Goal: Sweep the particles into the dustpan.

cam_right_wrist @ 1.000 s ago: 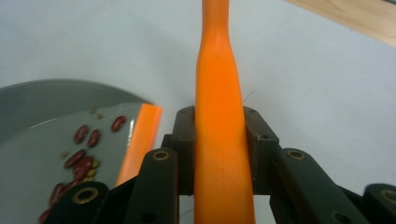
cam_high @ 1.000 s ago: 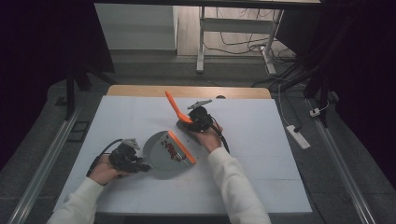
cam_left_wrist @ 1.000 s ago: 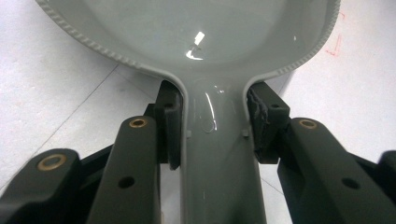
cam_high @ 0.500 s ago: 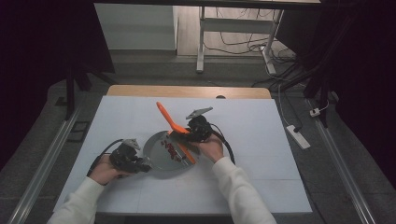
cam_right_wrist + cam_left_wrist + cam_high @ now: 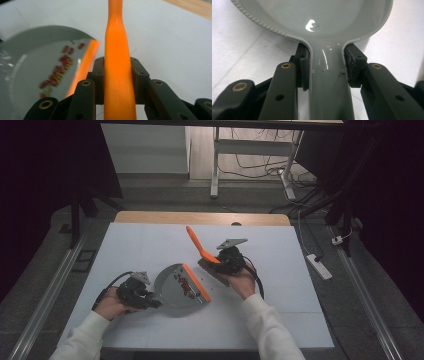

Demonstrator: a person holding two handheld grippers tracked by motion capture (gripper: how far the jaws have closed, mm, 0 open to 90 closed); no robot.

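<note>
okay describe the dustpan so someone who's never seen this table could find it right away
On the white table, look at the near side, between the two hands. The dustpan lies flat there, its handle clamped in the left gripper. It is the grey, rounded pan with an orange front lip and small red bits inside, unlike the brush beside it with its long orange handle.

A white sheet (image 5: 150, 245) covers the table (image 5: 200, 217), whose bare wood shows along the far edge. Beyond it a white metal frame (image 5: 216, 160) stands on the floor among loose cables (image 5: 260, 167). A white power strip (image 5: 318, 266) lies on the grey floor just beside the table. Metal rails (image 5: 55, 280) run along the floor.
</note>
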